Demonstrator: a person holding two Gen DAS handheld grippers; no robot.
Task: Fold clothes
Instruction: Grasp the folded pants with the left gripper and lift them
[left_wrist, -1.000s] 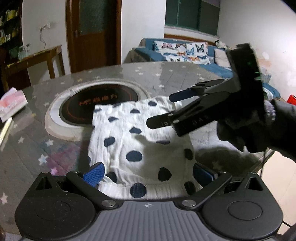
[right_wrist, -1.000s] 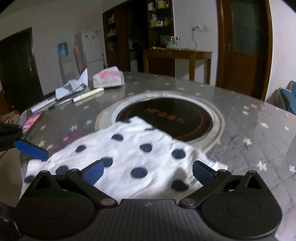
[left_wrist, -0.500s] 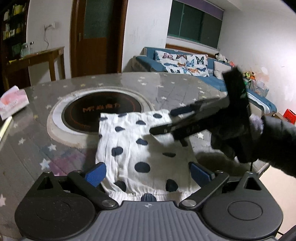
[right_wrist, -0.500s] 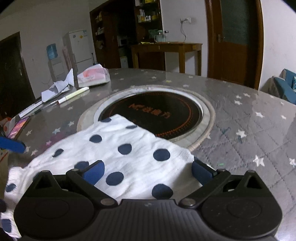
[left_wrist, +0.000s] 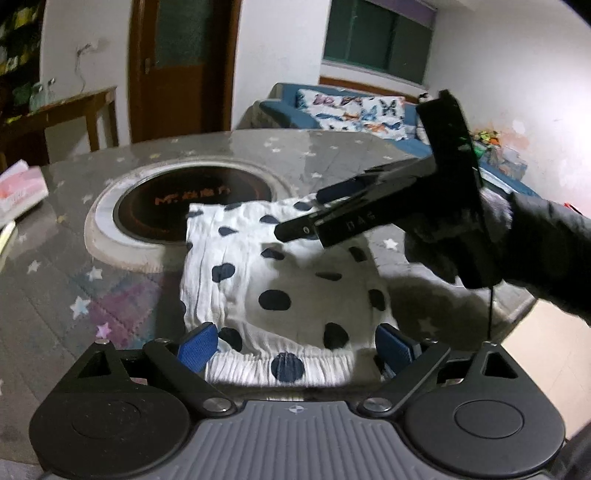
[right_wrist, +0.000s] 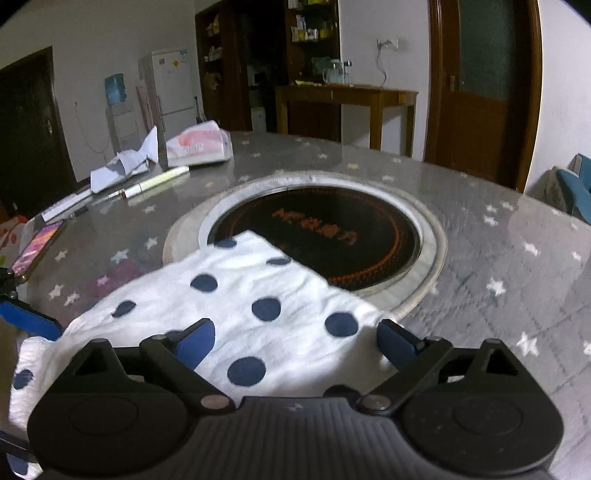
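Note:
A white garment with dark blue dots lies folded on the grey star-patterned table, its elastic waistband nearest my left gripper. It also shows in the right wrist view. My left gripper is open, fingers either side of the waistband, just above it. My right gripper is open and empty, hovering over the garment's right side. It shows in the left wrist view coming in from the right above the cloth. A blue fingertip of the left gripper shows at the far left.
A round black hotplate is set in the table, partly under the garment's far corner. A tissue pack, crumpled paper, pens and a phone lie on the far left. The table edge is near on the right.
Both grippers have drawn back and risen a little from the garment. The right gripper has swung slightly, still above the cloth. The garment lies unchanged.

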